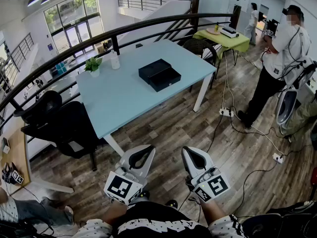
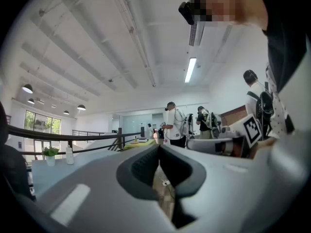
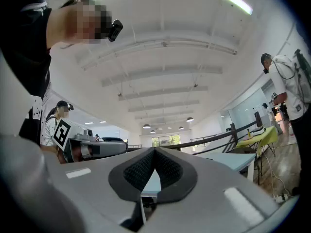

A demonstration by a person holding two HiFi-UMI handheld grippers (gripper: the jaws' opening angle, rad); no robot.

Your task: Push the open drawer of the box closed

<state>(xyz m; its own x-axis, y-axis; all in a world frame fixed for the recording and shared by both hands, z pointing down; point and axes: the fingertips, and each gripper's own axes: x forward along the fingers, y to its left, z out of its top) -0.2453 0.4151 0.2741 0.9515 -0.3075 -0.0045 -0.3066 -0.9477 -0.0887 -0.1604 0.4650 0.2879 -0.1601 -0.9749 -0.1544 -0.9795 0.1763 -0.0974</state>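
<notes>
1. The pale blue tabletop (image 1: 124,100) stands on the wood floor beyond both tools, well apart from them.
2. The box (image 1: 156,68) lies on the tabletop's far right part. It is flat, black and rectangular.
3. Its drawer (image 1: 166,79) is slid out toward the near right edge and sits a step lower than the lid. The drawer's inside is too dark to read.
4. The left tool (image 1: 142,149) and the right tool (image 1: 190,149) are held side by side close to the person's body. Each has its jaws pressed together on nothing.
5. A potted plant (image 1: 93,65) and a white bottle (image 1: 115,60) stand near the tabletop's far left edge.
6. In both gripper views the tools' own grey bodies fill the lower half, and the box cannot be made out there.
</notes>
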